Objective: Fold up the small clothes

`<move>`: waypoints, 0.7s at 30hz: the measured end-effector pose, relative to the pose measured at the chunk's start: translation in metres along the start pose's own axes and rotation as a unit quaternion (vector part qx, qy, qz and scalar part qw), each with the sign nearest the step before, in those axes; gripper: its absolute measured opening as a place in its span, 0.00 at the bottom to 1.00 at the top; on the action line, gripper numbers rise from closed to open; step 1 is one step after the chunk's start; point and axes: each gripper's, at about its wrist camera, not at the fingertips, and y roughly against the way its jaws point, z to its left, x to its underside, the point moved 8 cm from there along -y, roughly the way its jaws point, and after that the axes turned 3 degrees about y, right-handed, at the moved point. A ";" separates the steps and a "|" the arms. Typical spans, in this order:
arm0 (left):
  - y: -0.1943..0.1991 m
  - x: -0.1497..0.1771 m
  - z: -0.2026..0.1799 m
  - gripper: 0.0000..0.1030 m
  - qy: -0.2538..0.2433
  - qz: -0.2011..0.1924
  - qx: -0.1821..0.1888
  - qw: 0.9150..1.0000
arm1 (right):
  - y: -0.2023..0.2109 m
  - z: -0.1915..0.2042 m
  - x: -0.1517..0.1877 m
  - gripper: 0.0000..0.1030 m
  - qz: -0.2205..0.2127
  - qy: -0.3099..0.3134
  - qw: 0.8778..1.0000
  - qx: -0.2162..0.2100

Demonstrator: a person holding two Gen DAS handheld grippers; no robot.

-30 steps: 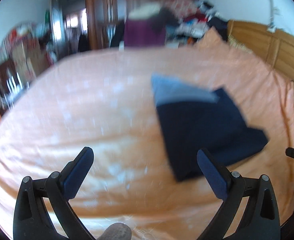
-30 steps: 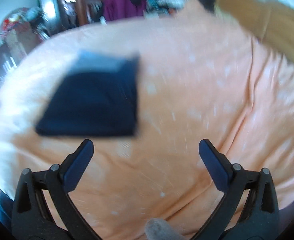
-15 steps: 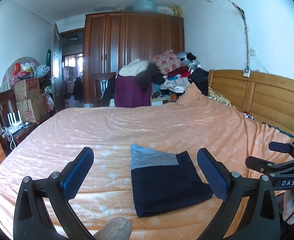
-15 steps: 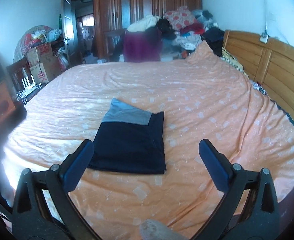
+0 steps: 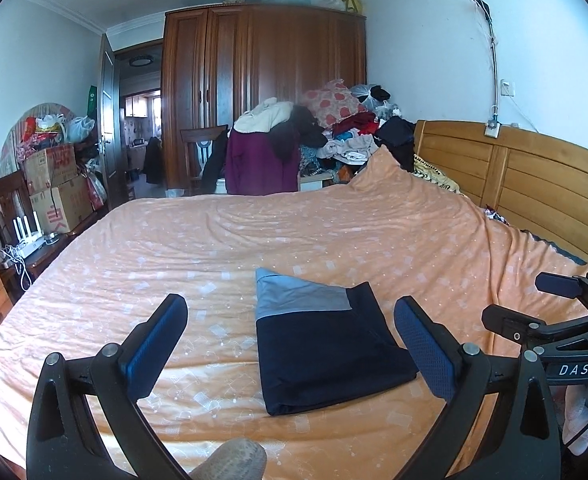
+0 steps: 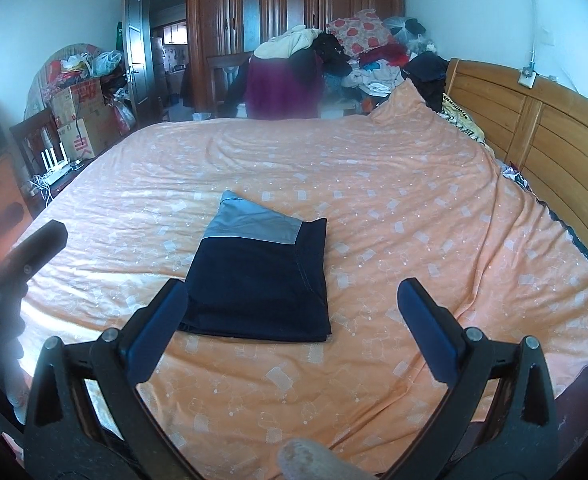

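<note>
Both tongs, left and right, gape empty above the folded navy garment on the bed.

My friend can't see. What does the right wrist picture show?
A folded navy garment with a grey band lies flat on an orange bedspread. The right claw hangs open in front, holding nothing. A messy clothes pile sits behind.

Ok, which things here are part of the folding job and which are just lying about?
Job: folded dark garment, bed, left gripper, right gripper, both with jaws open.
Lying about: clothes pile, cardboard boxes, wardrobe, headboard.
</note>
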 end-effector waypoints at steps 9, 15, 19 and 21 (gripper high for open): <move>-0.003 -0.001 -0.006 1.00 -0.005 0.003 -0.001 1.000 | 0.000 -0.004 0.000 1.00 -0.001 0.001 1.000 0.002; -0.004 -0.002 -0.007 1.00 -0.008 0.004 -0.001 1.000 | -0.001 -0.006 0.001 1.00 0.001 -0.001 1.000 0.003; -0.007 -0.002 -0.009 1.00 -0.011 0.007 0.001 1.000 | 0.000 -0.009 -0.001 1.00 0.000 -0.001 1.000 0.003; -0.007 -0.003 -0.009 1.00 -0.012 0.007 0.002 1.000 | -0.001 -0.011 -0.001 1.00 0.000 -0.002 1.000 0.003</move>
